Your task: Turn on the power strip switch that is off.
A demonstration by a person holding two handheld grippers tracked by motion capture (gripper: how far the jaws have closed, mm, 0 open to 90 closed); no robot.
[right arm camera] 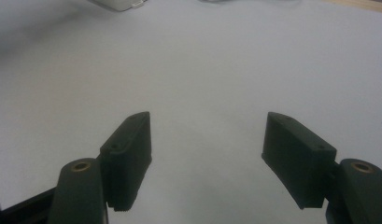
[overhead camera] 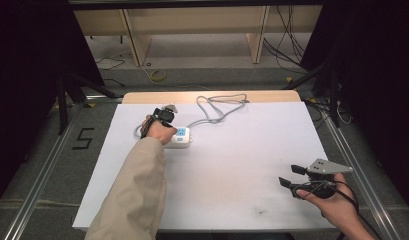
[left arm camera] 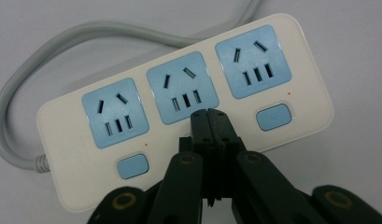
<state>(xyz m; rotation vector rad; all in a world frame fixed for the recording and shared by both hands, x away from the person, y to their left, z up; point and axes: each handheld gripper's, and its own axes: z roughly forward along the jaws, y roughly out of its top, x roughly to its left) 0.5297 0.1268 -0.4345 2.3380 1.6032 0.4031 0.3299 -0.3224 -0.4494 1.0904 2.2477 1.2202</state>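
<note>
Power strip [left arm camera: 184,109], white with three pale blue sockets in a row and a small blue switch button below each, lies flat on the white table [overhead camera: 232,170], left of centre and toward the far side. Its grey cord [overhead camera: 212,107] leaves one end and runs in loose loops toward the table's far edge.

At the left, a forearm in a beige sleeve [overhead camera: 137,190] reaches in from the near edge. Its hand holds the left gripper [left arm camera: 209,114] directly over the strip. In the left gripper view the two black jaws are pressed tightly together with nothing between them, and their joined tip sits just below the middle socket, right where that socket's button should be, hiding it. The button under the left socket [left arm camera: 131,165] and the one under the right socket [left arm camera: 273,117] are both uncovered. It looks as though the closed tip is pressing the middle switch, though contact itself cannot be confirmed.

No indicator light is visibly glowing, so whether any switch has been toggled is unclear. The two outer buttons may remain to be pressed.

At the far right, near the table's front corner, the right gripper [overhead camera: 291,176] rests idle in the other hand, jaws spread wide over bare table, holding nothing.
</note>
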